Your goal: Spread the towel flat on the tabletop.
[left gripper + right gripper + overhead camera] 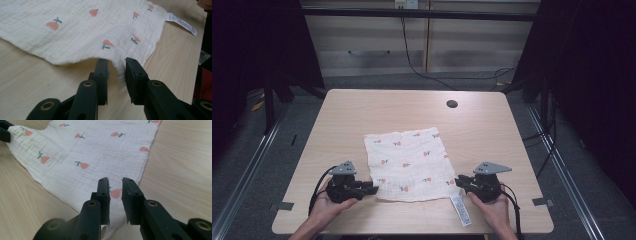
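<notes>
Cloth (407, 162) lies between both hand-held grippers, left (373, 189) and right (458, 182), jaws parted around its near corners.

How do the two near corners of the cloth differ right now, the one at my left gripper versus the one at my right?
The cloth corner at the left gripper is plain, and its edge humps up off the table between the parted jaws. The corner at the right gripper lies flatter and has a white care label trailing from it toward the table's front edge. Both corners sit between slightly open jaws whose pads are not pressing on the fabric.
</notes>
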The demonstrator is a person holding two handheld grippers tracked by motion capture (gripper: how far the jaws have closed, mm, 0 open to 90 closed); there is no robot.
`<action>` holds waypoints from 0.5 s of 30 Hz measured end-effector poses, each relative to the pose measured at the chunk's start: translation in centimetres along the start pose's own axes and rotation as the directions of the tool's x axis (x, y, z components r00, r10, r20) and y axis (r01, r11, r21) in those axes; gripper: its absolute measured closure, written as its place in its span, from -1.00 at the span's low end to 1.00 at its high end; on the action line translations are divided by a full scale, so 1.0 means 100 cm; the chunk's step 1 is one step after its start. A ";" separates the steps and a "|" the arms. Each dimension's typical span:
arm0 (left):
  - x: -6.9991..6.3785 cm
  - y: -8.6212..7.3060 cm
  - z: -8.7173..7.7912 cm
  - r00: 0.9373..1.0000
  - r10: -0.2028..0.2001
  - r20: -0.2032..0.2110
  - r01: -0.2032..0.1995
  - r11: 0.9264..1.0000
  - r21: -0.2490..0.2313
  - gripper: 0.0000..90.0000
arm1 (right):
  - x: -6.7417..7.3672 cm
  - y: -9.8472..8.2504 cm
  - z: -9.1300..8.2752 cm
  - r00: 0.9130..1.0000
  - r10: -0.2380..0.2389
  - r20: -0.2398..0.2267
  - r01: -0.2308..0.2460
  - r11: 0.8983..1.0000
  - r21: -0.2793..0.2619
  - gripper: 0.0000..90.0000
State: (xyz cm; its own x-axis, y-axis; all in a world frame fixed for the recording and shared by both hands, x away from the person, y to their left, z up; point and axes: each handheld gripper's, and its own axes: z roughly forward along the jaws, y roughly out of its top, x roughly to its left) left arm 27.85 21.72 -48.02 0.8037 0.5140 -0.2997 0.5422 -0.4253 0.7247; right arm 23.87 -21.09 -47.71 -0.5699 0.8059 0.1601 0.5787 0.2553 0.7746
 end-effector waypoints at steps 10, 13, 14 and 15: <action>0.004 0.008 -0.012 0.998 -0.037 -0.045 0.034 0.998 -0.056 0.37 | -0.016 0.017 0.011 1.000 0.019 0.005 -0.019 1.000 -0.021 0.61; 0.013 0.014 -0.005 0.998 -0.026 -0.066 0.023 0.999 -0.040 0.37 | -0.017 0.024 0.018 1.000 0.007 -0.005 -0.007 1.000 -0.008 0.59; 0.016 0.017 -0.002 0.997 -0.013 -0.073 0.011 0.999 -0.036 0.38 | -0.018 0.026 0.020 1.000 0.003 -0.017 -0.003 1.000 -0.001 0.58; 0.019 0.020 0.000 0.997 -0.008 -0.081 0.006 1.000 -0.031 0.40 | -0.019 0.028 0.024 1.000 -0.005 -0.025 0.005 1.000 0.004 0.55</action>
State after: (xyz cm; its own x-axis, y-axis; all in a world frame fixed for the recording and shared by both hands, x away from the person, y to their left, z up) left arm 30.50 21.84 -47.16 0.7766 0.5764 -0.2543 0.5392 -0.3993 0.7415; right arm 27.96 -20.65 -47.31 -0.5872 0.7912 0.1709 0.5779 0.2620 0.7729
